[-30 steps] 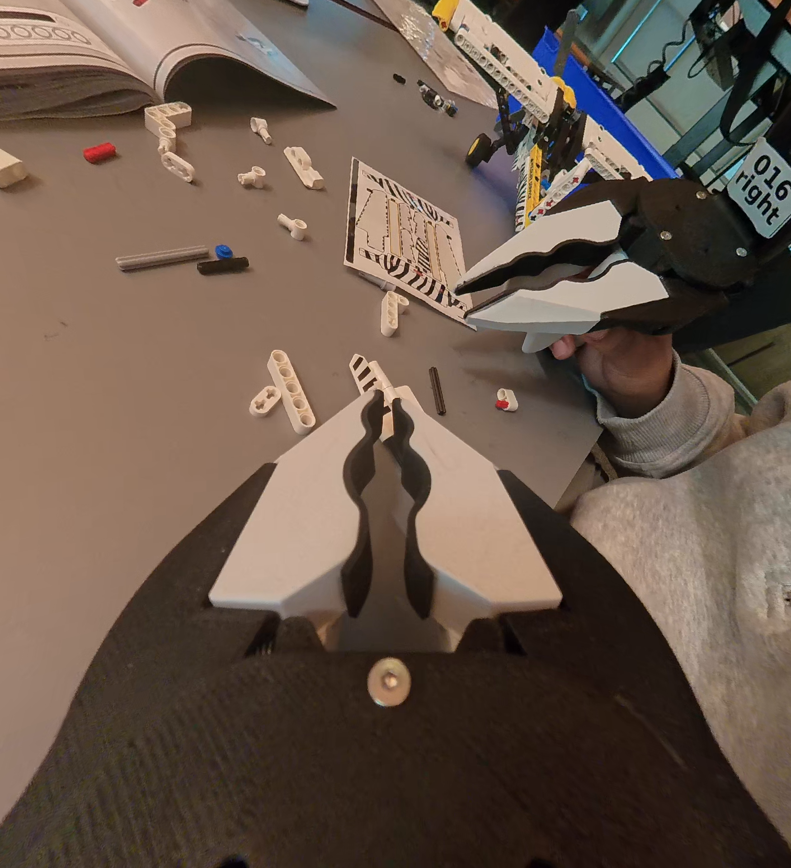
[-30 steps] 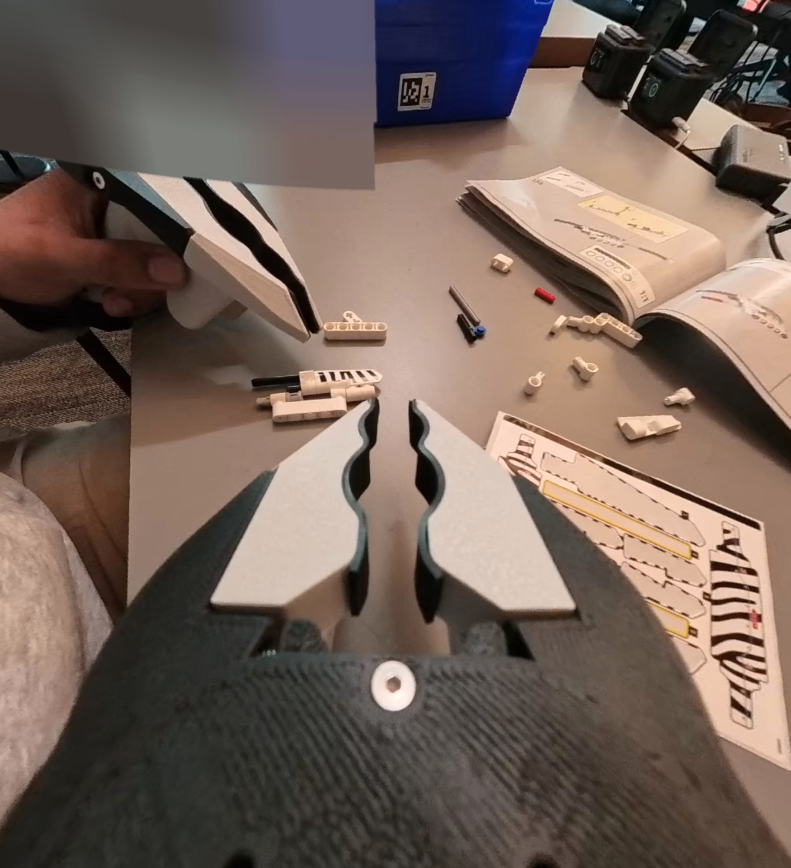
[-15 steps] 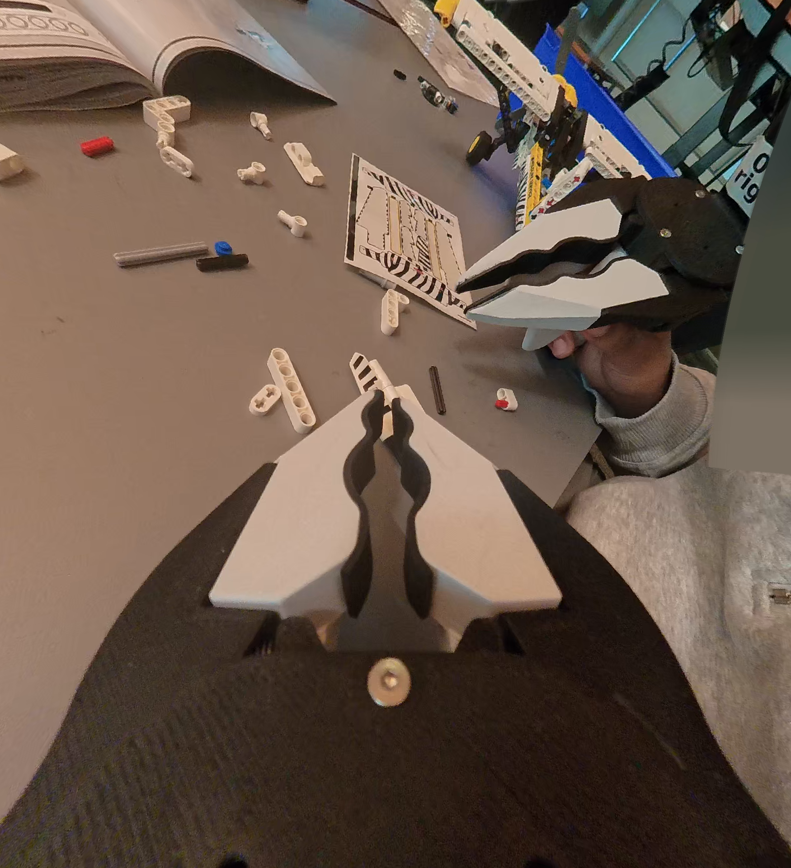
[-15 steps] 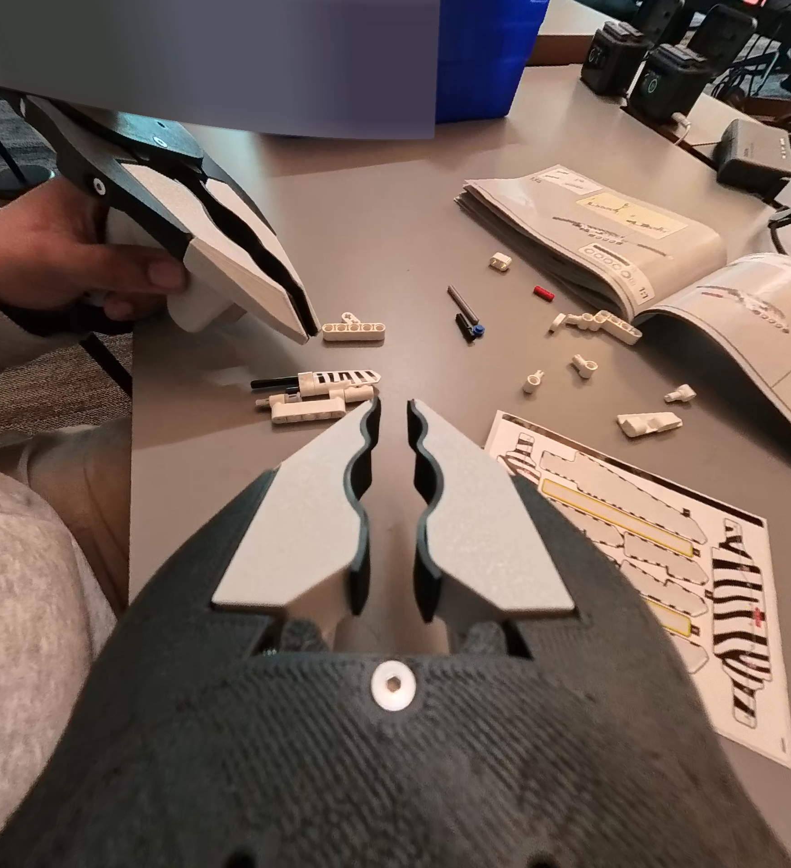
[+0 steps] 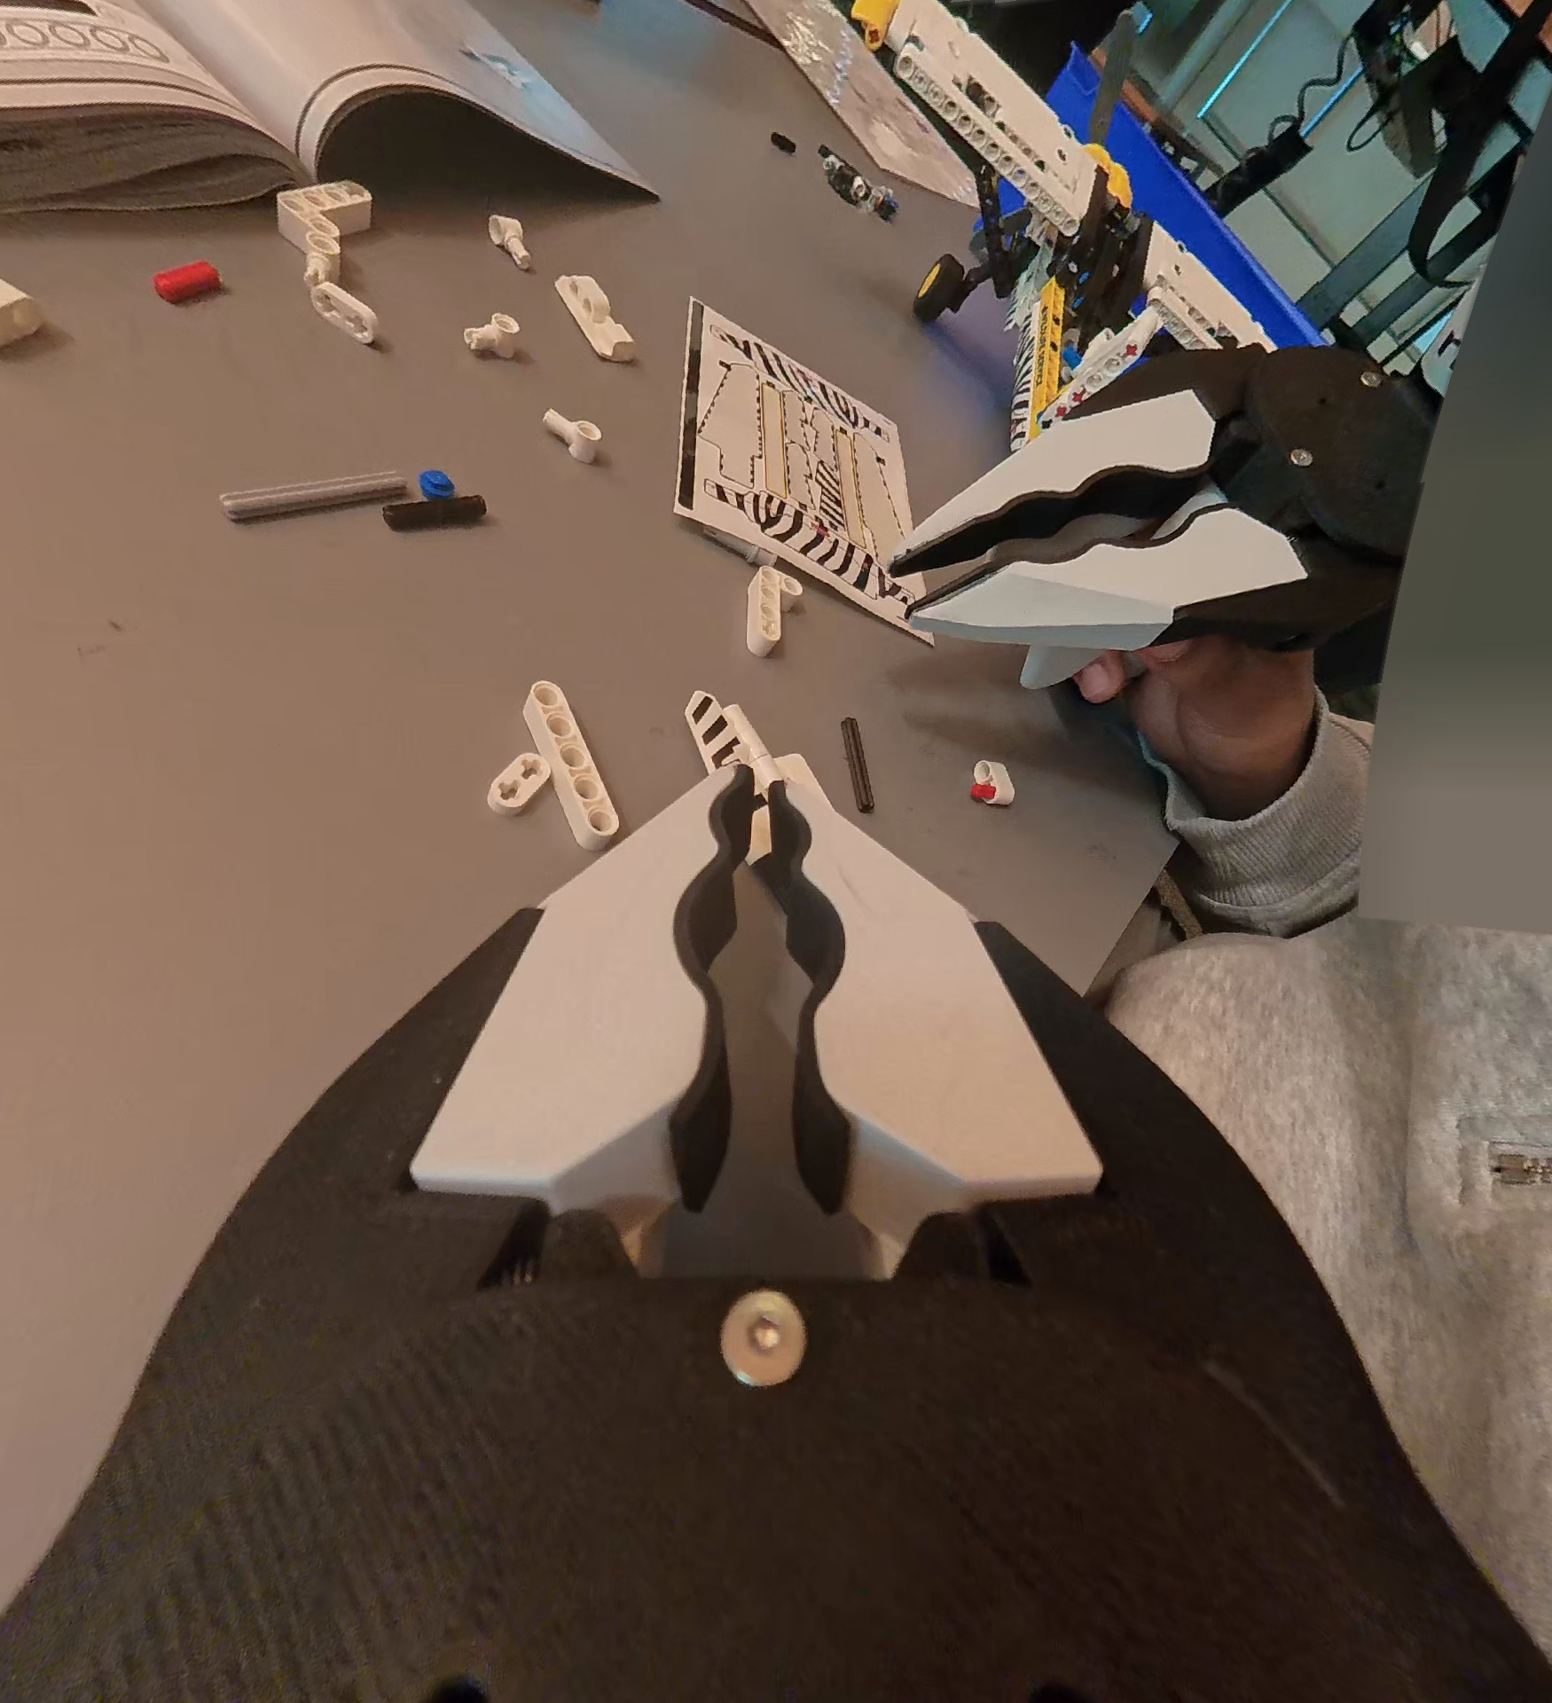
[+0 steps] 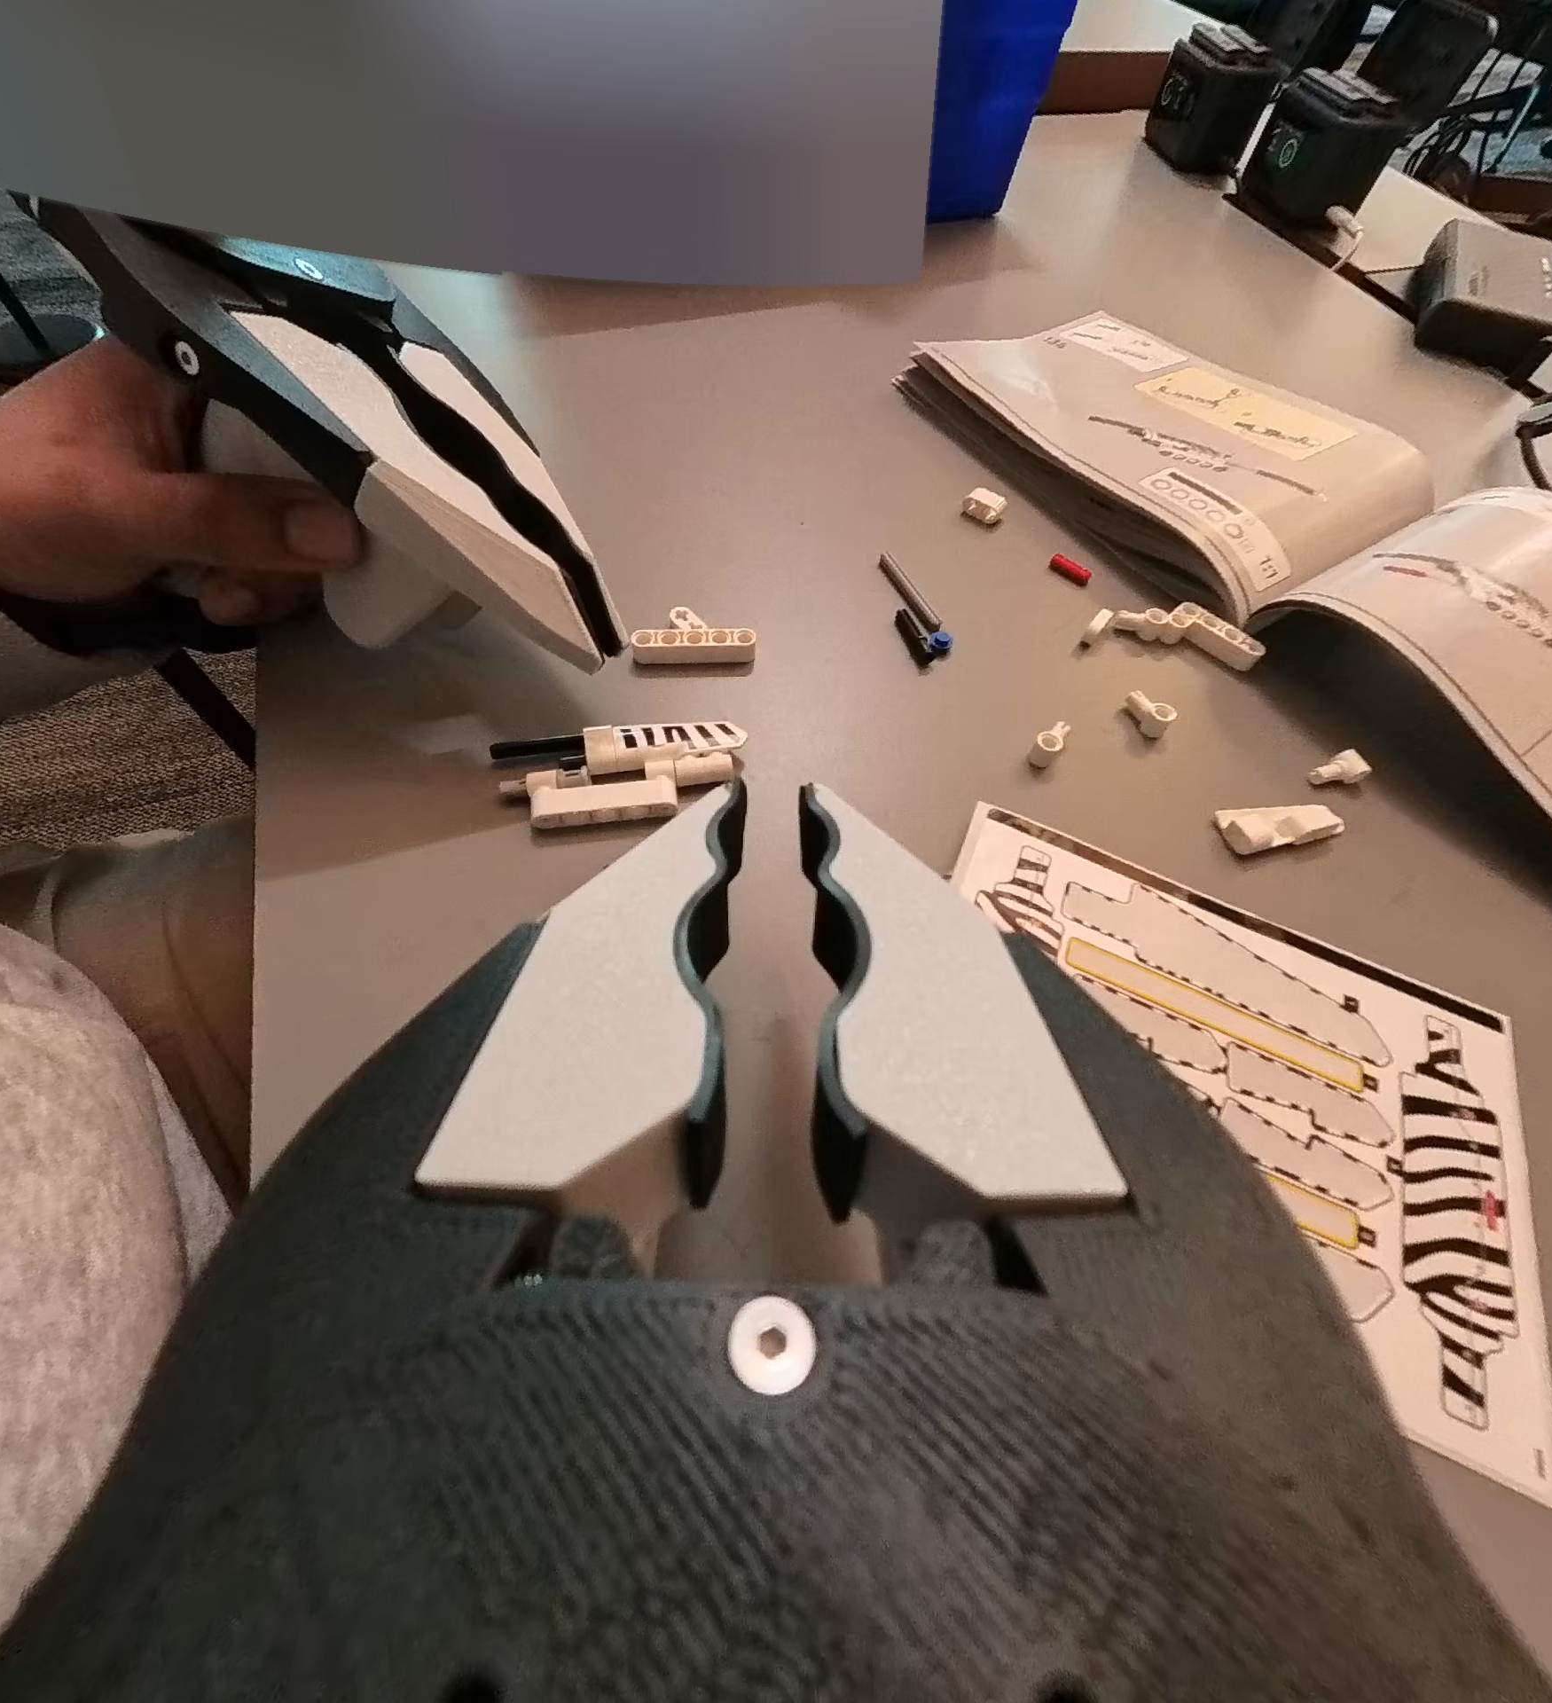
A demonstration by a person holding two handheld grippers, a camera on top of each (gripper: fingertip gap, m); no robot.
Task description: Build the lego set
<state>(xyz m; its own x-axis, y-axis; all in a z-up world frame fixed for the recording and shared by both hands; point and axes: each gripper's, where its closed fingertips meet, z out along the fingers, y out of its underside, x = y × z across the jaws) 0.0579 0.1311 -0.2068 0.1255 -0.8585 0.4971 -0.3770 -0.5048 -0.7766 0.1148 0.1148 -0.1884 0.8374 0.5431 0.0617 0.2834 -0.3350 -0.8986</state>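
Left wrist view: the left claw is narrowed to a slim gap, empty, hovering just above the striped assembly on the grey bench. Left of its tips lie a white beam and a small connector; to the right are a black axle and a red-and-white piece near the bench edge. Only this view shows the partly built model, far ahead to the right.

Right wrist view: the right claw is slightly parted and empty, with bare bench beneath it. The assembly lies just left of its tips, near the bench's left edge. The sticker sheet is to the right and the open manual farther off.
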